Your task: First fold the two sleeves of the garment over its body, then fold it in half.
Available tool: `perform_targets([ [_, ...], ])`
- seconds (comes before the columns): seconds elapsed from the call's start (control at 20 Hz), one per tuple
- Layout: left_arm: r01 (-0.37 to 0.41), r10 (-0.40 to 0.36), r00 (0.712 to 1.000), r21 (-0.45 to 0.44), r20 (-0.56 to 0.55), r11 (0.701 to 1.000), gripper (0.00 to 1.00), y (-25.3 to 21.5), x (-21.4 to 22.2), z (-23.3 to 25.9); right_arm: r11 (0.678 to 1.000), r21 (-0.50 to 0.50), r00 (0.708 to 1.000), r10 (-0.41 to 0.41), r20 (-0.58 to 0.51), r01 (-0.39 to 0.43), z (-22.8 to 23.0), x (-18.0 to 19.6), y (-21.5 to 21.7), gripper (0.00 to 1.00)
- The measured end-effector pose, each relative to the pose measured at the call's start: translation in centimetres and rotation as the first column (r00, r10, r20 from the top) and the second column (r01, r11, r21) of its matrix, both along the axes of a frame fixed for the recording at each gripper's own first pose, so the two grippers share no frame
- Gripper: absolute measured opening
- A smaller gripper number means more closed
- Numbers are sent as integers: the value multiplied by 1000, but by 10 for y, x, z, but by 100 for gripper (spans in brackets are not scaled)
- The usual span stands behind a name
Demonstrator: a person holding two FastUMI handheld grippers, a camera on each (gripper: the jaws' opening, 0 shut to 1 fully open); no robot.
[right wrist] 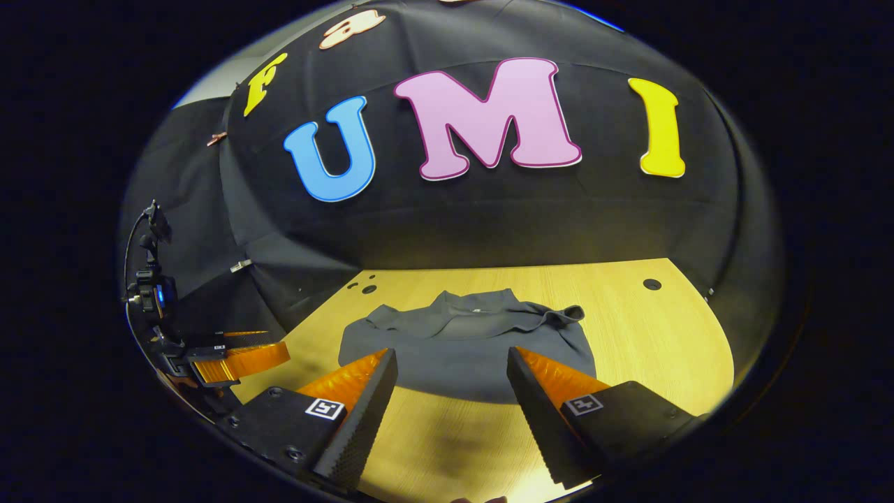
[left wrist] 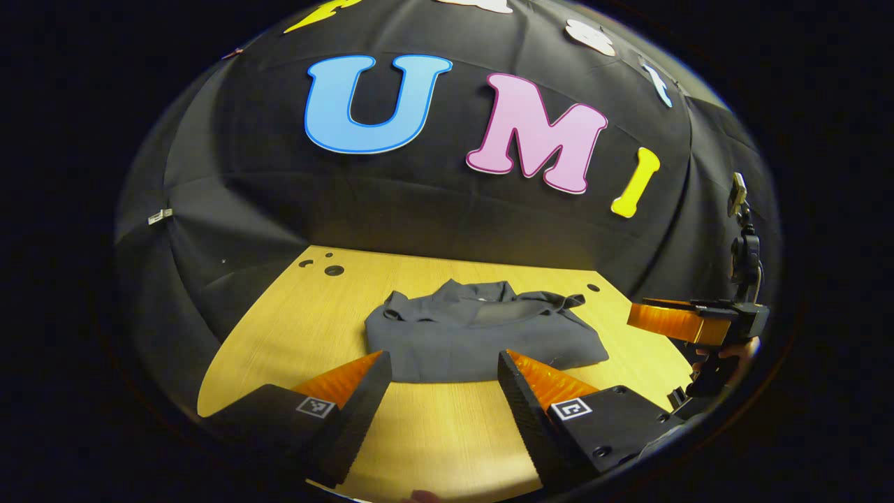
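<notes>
A: Left gripper view has the shirt [left wrist: 482, 339] lying flat on the counter [left wrist: 447, 433], straight ahead of the left tongs [left wrist: 443, 363]. Both fingers stand wide apart with bare wood between them; they hold nothing.

B: And from the other side?

A: In the right gripper view the shirt [right wrist: 468, 342] is again dead ahead of the right tongs [right wrist: 450, 360], also spread wide and empty. The counter [right wrist: 663, 335] runs bare off to that side.

B: How does the shirt lie?

A: As a compact block, wider than it is deep, its long side running crosswise to both tongs, collar at the far edge. No sleeve sticks out flat to either side; bunched cloth sits along the top near the collar, so I judge the sleeves are already over the body, perhaps the half fold too.

B: Which tongs are nearer?

A: Hard to split. Each has the near hem just beyond its fingertips. The right tongs [left wrist: 688, 325] show at the left view's right rim, level with the shirt's right end, so each hand seems to suit its own corner.
</notes>
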State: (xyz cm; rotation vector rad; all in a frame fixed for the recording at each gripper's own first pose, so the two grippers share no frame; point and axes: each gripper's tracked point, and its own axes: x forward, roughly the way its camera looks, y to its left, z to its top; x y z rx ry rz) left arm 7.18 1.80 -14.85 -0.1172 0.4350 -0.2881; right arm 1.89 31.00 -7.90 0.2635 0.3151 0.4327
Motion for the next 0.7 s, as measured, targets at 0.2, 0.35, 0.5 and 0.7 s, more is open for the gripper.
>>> perform_targets([
  [0.2,-7,7,1000,22,-8,1000,96,-1,-7,-6,999,-32,1000,20,-21,-21,-13,-5,-1,98],
  [0.35,-15,16,1000,11,-20,1000,96,-6,-10,-9,999,-29,1000,24,-19,-25,-14,-3,-6,98],
  [0.5,-34,34,999,3,-19,999,96,-11,-12,-14,999,-42,999,32,2,-32,-20,8,-11,98],
  [0.7,-108,109,994,14,-17,994,92,-10,-16,-22,996,-14,996,85,-10,-85,-30,15,-9,98],
])
